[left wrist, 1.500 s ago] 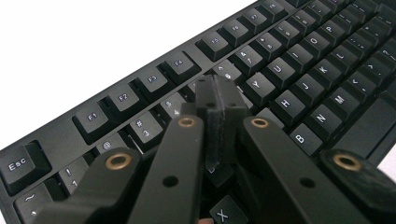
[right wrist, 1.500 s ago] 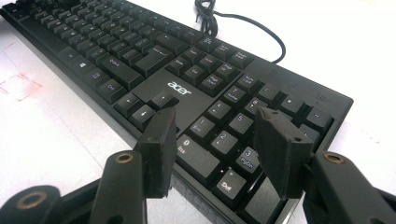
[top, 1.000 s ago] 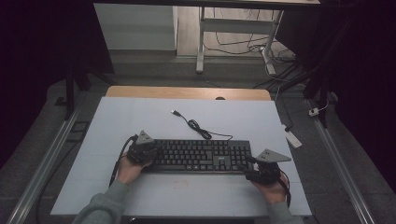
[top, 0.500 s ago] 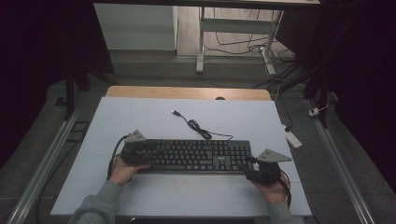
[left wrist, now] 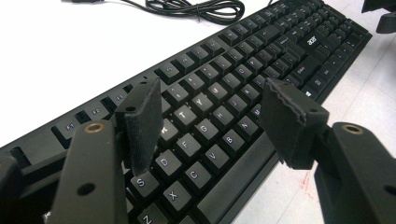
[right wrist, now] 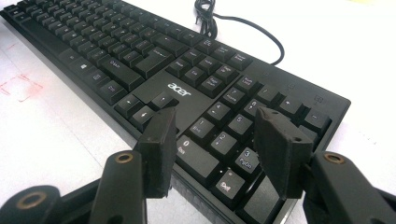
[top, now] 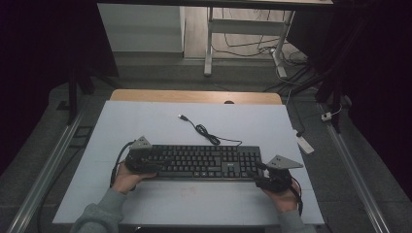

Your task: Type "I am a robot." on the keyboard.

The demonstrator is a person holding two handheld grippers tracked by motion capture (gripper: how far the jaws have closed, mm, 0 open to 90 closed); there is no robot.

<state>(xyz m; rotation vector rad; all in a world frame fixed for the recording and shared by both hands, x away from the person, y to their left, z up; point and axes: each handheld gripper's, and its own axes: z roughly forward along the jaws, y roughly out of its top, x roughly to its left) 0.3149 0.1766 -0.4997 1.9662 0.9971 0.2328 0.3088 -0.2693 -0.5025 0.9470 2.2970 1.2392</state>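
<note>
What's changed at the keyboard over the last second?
The left gripper has just been opening; its jaws now stand apart above the keyboard with only keys below them, gripping nothing. The right gripper stayed open at the number pad end. Keyboard and cable lie as before.

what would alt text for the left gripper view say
The left gripper hangs open over the left end of a black keyboard, its jaws just opened with nothing between them. The keyboard's coiled cable lies on the white table behind.
</note>
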